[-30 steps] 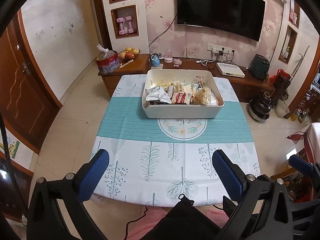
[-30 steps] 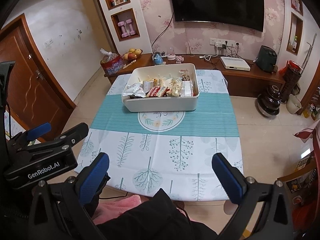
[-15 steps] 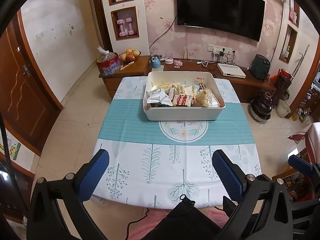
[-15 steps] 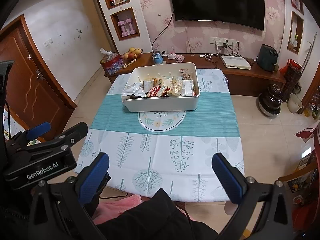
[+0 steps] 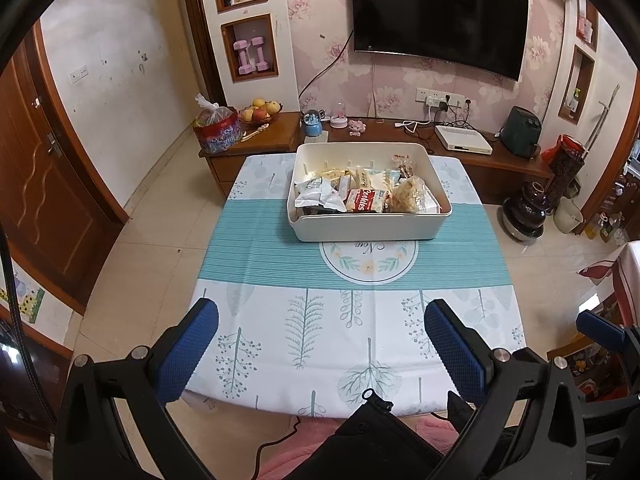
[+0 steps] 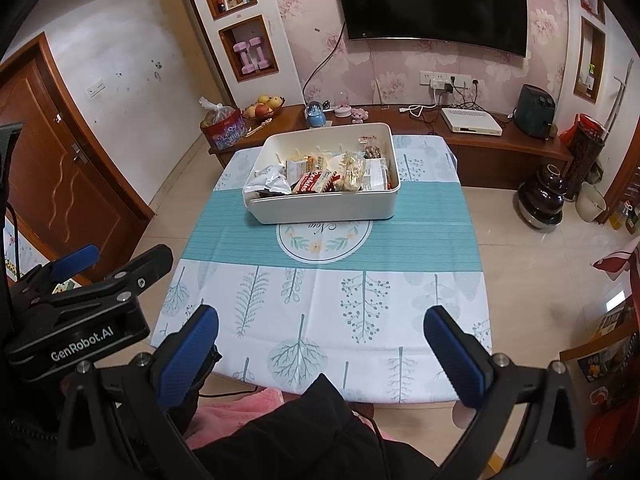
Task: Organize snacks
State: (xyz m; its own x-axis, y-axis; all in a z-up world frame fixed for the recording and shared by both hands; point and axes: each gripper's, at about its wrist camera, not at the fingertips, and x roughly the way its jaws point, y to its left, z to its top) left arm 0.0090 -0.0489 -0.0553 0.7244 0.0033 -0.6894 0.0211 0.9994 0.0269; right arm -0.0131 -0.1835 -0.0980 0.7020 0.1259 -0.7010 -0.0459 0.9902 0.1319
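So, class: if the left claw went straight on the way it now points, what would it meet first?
Probably the tablecloth on the bare near part of the table: the open left claw looks down over it, well short of the white snack bin. Depth is hard to judge in a fisheye view.

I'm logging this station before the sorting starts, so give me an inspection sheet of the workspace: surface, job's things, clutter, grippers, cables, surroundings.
Surface: table under a leaf-print cloth with a teal band; near half bare.
Job's things: white bin on the far half, overlapping the round emblem, filled with mixed snack packets, a red Cookies pack at the front.
Clutter: nothing seen on the cloth outside the bin.
Grippers: left gripper and right gripper both open, empty, held over the near edge.
Cables: thin dark cable below the near edge; white cords on the TV cabinet.
Surroundings: wall TV, fruit bowl, wooden door.
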